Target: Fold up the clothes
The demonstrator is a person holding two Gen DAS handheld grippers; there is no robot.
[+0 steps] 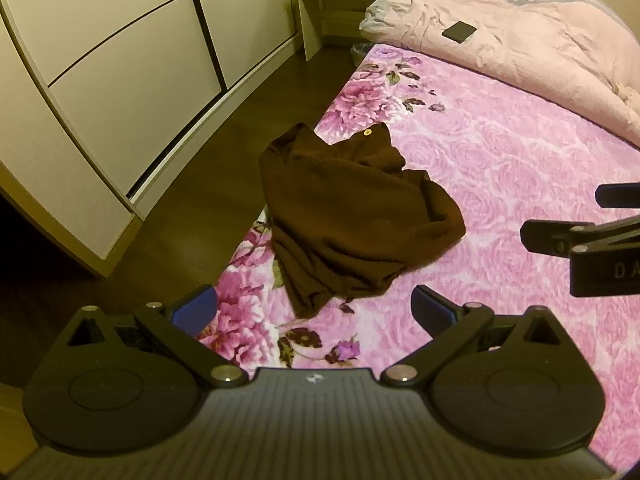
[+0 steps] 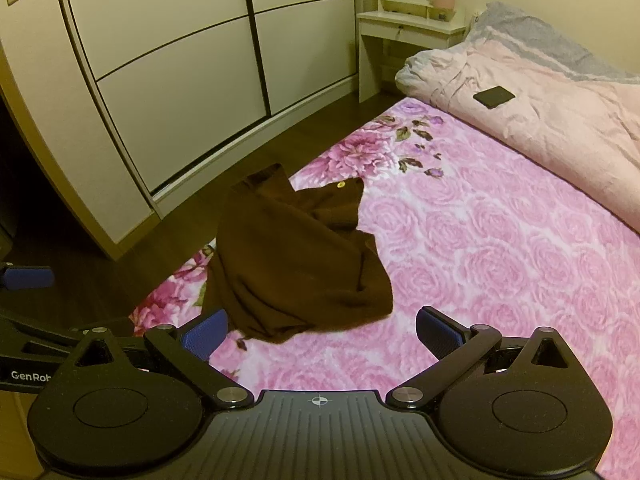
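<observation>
A crumpled brown sweater [image 1: 352, 220] lies at the left edge of a bed [image 1: 500, 168] covered in pink roses, partly overhanging. Both tools, left tool [image 1: 314, 308] and right tool [image 2: 322, 332], hover near it, fingers spread apart, empty. Partial lettering reads "GenRob" and "DA".

Warm, yellowish indoor light in both views, kinda dim overall. The pink bedspread [image 1: 500, 168] is the brightest patch, while the floor [image 1: 192, 208] goes murky and the lower left corners fall nearly black. Heavy fisheye bend: the wardrobe doors [image 2: 168, 80] curve hard, dark vignette at the corners. Focus is soft and a bit grainy, no real glare.
</observation>
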